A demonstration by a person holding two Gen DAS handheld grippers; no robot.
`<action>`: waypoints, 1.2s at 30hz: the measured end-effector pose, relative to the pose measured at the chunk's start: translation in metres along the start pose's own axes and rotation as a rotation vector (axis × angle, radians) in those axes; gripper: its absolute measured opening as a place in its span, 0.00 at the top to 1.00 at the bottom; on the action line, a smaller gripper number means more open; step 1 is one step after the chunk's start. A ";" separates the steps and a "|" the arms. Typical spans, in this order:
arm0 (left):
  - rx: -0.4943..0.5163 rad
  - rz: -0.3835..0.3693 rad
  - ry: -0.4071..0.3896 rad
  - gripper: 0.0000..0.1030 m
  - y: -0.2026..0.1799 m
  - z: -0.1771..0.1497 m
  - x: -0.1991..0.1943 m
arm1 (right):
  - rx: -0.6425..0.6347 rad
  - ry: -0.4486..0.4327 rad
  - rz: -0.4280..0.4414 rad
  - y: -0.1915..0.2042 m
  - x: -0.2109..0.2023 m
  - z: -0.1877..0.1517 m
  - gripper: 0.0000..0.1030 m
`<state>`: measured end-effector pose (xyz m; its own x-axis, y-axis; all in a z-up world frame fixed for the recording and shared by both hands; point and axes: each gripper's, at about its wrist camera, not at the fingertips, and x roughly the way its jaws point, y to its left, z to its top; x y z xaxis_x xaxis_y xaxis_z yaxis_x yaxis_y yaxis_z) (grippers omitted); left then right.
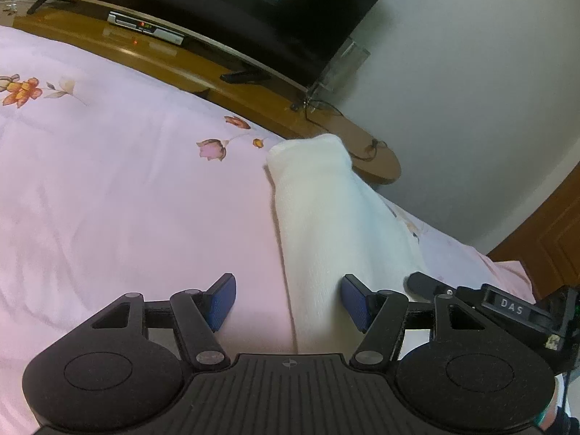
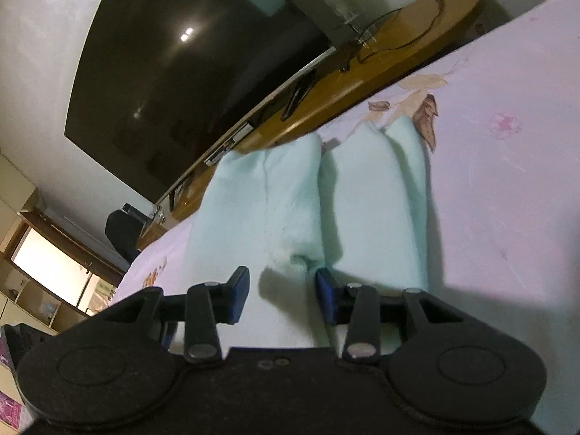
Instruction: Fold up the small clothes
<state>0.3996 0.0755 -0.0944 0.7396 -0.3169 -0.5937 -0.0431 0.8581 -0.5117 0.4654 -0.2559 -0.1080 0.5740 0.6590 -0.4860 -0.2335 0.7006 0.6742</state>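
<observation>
Pale garment [image 1: 337,217] lies on the pink bedsheet [image 1: 108,199], left gripper [image 1: 288,299] apart over its edge; only the right view shows two legs, right gripper [image 2: 281,295] apart, nothing clamped.

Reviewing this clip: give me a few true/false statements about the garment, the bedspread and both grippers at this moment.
1. The pale garment lies on a pink floral bedspread. True.
2. The left gripper is clamped shut on the garment. False: its jaws stand apart, the cloth's edge lying between them.
3. A dark television stands on a wooden bench beyond the bed. True.
4. The right gripper holds the garment lifted off the bed. False: its jaws are open and the cloth lies on the bed.
</observation>
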 end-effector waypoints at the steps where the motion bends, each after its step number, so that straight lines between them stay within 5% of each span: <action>1: 0.002 -0.005 0.005 0.39 0.000 0.000 0.001 | -0.012 -0.004 0.001 0.000 0.001 -0.001 0.61; 6: 0.015 -0.016 0.014 0.39 0.001 0.001 0.002 | -0.018 -0.034 -0.035 -0.002 -0.012 0.000 0.59; 12: 0.022 -0.005 0.023 0.39 0.002 0.000 0.007 | 0.000 0.070 0.094 -0.004 0.001 0.007 0.56; 18: 0.067 0.017 0.000 0.39 -0.007 0.007 0.007 | -0.064 0.054 0.024 0.010 0.011 0.007 0.84; 20: 0.064 0.019 -0.007 0.39 -0.010 0.012 0.008 | -0.135 0.031 -0.009 0.024 0.005 0.003 0.86; 26: 0.100 -0.017 0.033 0.39 -0.030 0.014 0.021 | -0.176 -0.109 -0.065 0.047 -0.045 -0.004 0.86; 31: 0.162 0.009 0.096 0.39 -0.050 0.003 0.040 | -0.082 -0.048 -0.160 0.012 -0.048 -0.015 0.86; 36: 0.154 0.001 0.081 0.39 -0.049 0.007 0.035 | -0.027 -0.070 -0.091 -0.003 -0.055 -0.015 0.78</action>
<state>0.4323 0.0250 -0.0863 0.6827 -0.3420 -0.6457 0.0642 0.9083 -0.4133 0.4227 -0.2903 -0.0915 0.6466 0.5726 -0.5040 -0.1984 0.7642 0.6137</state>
